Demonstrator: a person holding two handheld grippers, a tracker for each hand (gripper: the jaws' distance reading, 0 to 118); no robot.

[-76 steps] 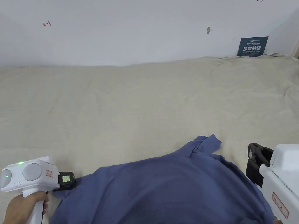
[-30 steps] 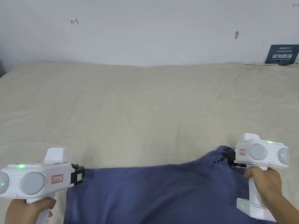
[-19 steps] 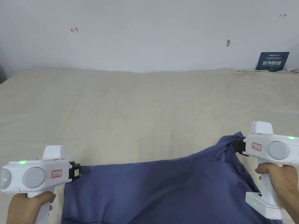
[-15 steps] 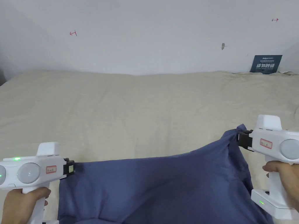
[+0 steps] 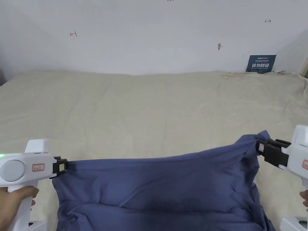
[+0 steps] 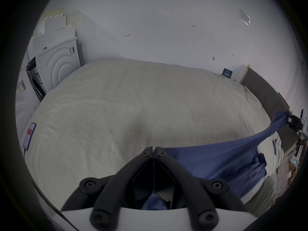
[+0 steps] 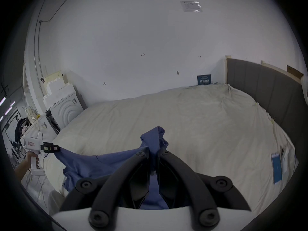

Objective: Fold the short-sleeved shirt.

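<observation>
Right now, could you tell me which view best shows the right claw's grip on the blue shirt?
The right gripper view: the right claw closes on a bunched corner of the blue shirt, fabric poking past the tips. The head view shows that grip side-on at the frame edge. The left gripper view shows it small and distant.

One shirt (image 5: 156, 186), two hand-held grippers (image 5: 61, 167)

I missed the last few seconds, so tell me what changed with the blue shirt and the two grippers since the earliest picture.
The right gripper, apart from the cloth before, has taken hold of a corner of the blue shirt. Both grippers then drew apart, stretching the shirt's far edge taut between them and lifting it off the bed. The left gripper kept its grip on the other corner. The shirt's near part still hangs over the bed's edge.
</observation>
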